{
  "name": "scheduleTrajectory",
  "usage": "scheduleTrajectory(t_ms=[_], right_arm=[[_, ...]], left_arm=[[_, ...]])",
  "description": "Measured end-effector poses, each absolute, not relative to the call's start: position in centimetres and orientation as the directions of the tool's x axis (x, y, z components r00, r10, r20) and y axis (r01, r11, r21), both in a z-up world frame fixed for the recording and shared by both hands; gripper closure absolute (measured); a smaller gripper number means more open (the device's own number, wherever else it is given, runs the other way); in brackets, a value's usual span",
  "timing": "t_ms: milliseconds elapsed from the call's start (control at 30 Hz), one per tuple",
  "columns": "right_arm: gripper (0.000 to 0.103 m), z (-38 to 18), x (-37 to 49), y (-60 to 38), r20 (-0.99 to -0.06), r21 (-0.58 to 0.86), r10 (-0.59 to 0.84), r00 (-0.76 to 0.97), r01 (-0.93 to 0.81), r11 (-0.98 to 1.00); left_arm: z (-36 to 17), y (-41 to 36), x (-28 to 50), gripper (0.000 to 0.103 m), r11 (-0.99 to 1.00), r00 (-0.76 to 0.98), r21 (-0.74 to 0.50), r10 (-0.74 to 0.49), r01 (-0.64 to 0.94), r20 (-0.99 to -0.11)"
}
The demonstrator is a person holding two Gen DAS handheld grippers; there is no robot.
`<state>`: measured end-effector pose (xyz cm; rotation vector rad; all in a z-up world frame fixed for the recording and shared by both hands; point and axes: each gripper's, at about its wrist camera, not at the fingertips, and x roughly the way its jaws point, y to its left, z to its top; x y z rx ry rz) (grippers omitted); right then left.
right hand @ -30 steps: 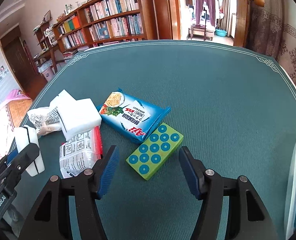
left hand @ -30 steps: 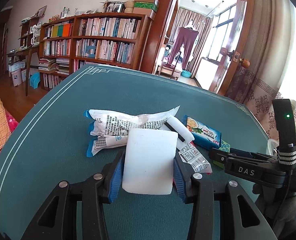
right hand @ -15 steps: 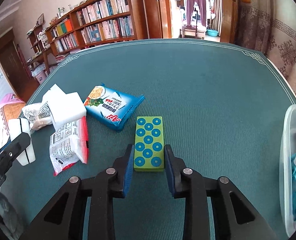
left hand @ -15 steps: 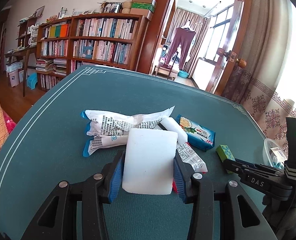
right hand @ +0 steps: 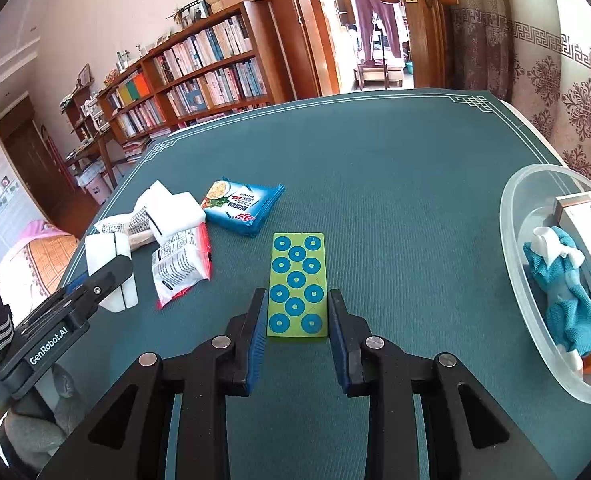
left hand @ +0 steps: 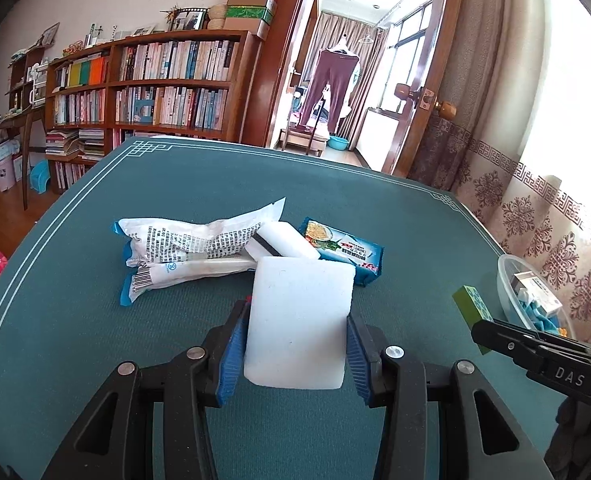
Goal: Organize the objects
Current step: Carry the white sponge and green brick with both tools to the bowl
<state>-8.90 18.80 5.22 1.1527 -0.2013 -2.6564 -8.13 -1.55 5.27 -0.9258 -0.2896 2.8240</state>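
Observation:
My left gripper (left hand: 295, 320) is shut on a white sponge block (left hand: 299, 320) and holds it above the green table. My right gripper (right hand: 296, 308) is shut on a green box with blue dots (right hand: 297, 284), lifted off the table; that box also shows in the left wrist view (left hand: 473, 304). On the table lie a blue snack pack (right hand: 241, 206), white printed bags (left hand: 191, 244), another white sponge with a black stripe (left hand: 281, 242) and a red-edged white packet (right hand: 179, 266).
A clear plastic bowl (right hand: 513, 248) stands at the right edge and holds a teal cloth (right hand: 567, 292), a white box and orange bricks. The table (right hand: 395, 168) has a white border line. A bookshelf and an open door stand behind.
My right gripper closed on the green dotted box, lifted it and carried it right toward the bowl. My left gripper kept the white sponge and rose a little.

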Motion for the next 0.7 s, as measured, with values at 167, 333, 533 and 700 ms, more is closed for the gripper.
scheduleTrajectory(t_ms=[167,333,533,700], right_arm=[[0.073,6.0,-7.0,21.0,-0.693,0.218,-0.250,-0.676,0.134,-0.967],[0.073,7.0,-5.2,24.1,-0.682,0.244,-0.236,-0.692,0.089,-0.966],[0.073,7.6,-3.3,27.8,-0.678,0.244,-0.187,-0.711,0.022,-0.970],[0.073,8.4,-2.0,31.6,-0.664,0.244,-0.134,-0.736,-0.043,-0.969]], left_arm=[[5.1,-0.7,-8.1,0.055,-0.963,-0.778,-0.246,0.239,-0.113,-0.581],[5.7,0.6,-7.4,0.055,-0.955,-0.768,-0.260,0.273,-0.143,-0.580],[6.3,2.9,-6.3,0.055,-0.943,-0.744,-0.270,0.322,-0.196,-0.585],[6.7,5.6,-5.9,0.055,-0.938,-0.732,-0.249,0.344,-0.240,-0.588]])
